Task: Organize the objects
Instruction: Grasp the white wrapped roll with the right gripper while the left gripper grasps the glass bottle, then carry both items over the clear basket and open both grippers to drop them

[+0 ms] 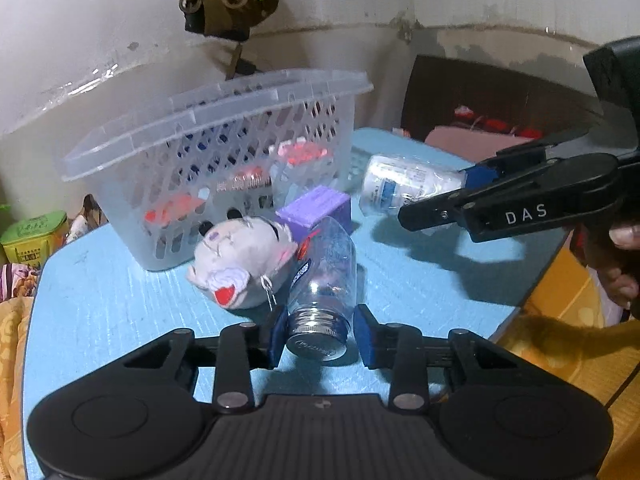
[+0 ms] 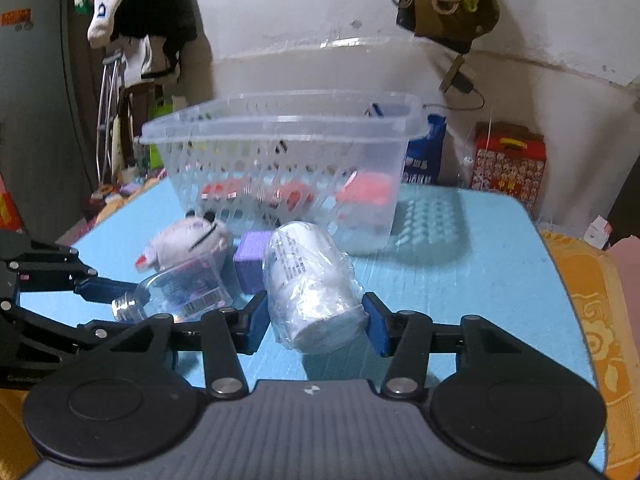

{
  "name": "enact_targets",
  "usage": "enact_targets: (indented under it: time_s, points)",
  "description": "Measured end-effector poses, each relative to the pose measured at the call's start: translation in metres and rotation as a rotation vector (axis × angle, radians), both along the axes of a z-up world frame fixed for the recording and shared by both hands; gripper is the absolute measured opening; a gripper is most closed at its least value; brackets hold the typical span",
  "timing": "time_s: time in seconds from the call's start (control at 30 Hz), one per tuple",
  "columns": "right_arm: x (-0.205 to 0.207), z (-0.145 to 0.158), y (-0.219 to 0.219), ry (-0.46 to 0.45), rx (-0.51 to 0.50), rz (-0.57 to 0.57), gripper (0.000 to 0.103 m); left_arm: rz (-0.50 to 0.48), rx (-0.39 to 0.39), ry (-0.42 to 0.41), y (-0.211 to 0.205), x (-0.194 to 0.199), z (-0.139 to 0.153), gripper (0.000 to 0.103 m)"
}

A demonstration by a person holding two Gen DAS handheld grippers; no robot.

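With several red-topped items already lying in the basket (image 2: 280, 136), you had your left gripper (image 1: 320, 336) clamped on the jar (image 1: 324, 280) and your right gripper (image 2: 316, 320) clamped on the white bottle (image 2: 312, 284), both near the basket; the plush (image 1: 240, 264) and the purple box (image 1: 316, 210) remained on the table (image 1: 100, 300).

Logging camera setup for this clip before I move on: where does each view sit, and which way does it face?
Left wrist view: on the left hand-held gripper, looking forward and down over the blue table at the clear bottle gripped at its cap; the person's hand shows at right.
Right wrist view: on the right hand-held gripper, facing the white bottle held in its jaws.
Shared: the basket, plush toy, purple block, both bottles, and each shows the other gripper.
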State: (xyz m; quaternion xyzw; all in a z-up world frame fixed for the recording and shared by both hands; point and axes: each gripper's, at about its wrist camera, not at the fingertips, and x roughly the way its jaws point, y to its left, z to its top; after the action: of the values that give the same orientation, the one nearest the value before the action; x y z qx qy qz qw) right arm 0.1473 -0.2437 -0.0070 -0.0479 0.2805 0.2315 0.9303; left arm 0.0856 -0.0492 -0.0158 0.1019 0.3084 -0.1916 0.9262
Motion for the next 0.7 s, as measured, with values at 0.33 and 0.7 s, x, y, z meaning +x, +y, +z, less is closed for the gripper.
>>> enact_targets:
  time_s: [0.33,0.7]
  points:
    - [-0.013,0.020,-0.004,-0.118,0.052,-0.012,0.053,0.046,-0.137,-0.159,0.027,-0.011,0.029,0.040]
    - [-0.015,0.050,-0.028,-0.224,0.149,-0.090,0.053,0.180,-0.265,-0.289,0.063,-0.015,0.054,0.040]
